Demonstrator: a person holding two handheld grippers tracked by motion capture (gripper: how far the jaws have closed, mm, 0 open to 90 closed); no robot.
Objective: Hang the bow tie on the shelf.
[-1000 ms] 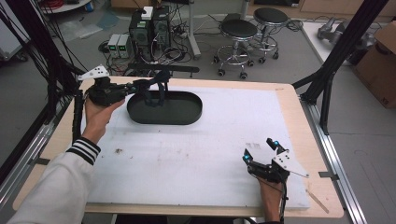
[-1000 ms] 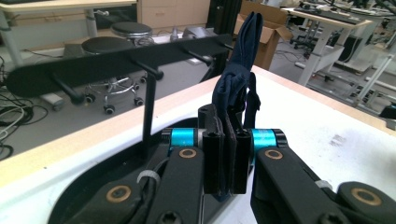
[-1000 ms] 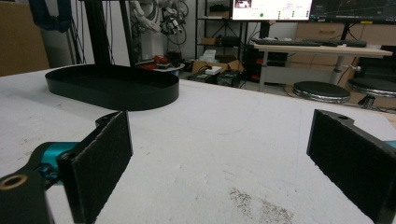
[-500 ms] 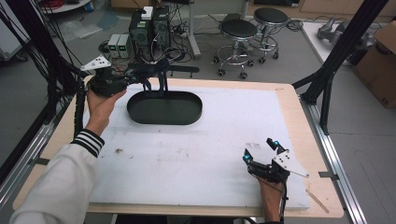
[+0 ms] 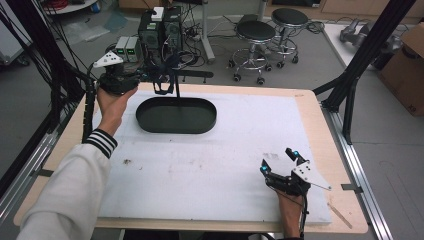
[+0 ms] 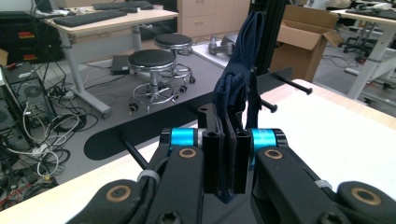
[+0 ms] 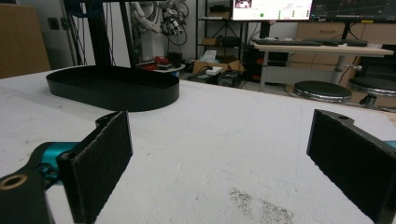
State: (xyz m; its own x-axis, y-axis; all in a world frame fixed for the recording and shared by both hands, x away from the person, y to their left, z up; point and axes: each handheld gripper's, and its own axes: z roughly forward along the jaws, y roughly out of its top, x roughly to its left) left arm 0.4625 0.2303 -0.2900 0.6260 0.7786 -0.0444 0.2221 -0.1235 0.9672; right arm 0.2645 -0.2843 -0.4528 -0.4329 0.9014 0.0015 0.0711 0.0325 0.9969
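Observation:
A dark blue cloth [image 6: 238,74] is pinched between the jaws of my left gripper [image 6: 227,140]. From the high view, my left gripper [image 5: 150,77] is raised over the table's far left edge, and the cloth [image 5: 163,80] dangles beside a thin black post [image 5: 177,87]. A black bar with pegs [image 6: 290,84] runs just beyond the cloth. The black oval tray [image 5: 150,122] lies below and nearer. My right gripper [image 5: 279,162] rests at the near right of the white mat, jaws wide apart. Its pads [image 7: 100,158] have nothing between them.
The tray [image 7: 114,86] lies far ahead in the right gripper view. Stools [image 5: 255,32], computer boxes [image 5: 160,27] and cables stand on the floor behind the table. Black frame struts [image 5: 350,80] rise at the table's right side. A cardboard box [image 6: 303,32] sits past the bar.
My left gripper has lifted and moved away toward the table's far edge, carrying the cloth from above the tray up beside the post. The right gripper has stayed put.

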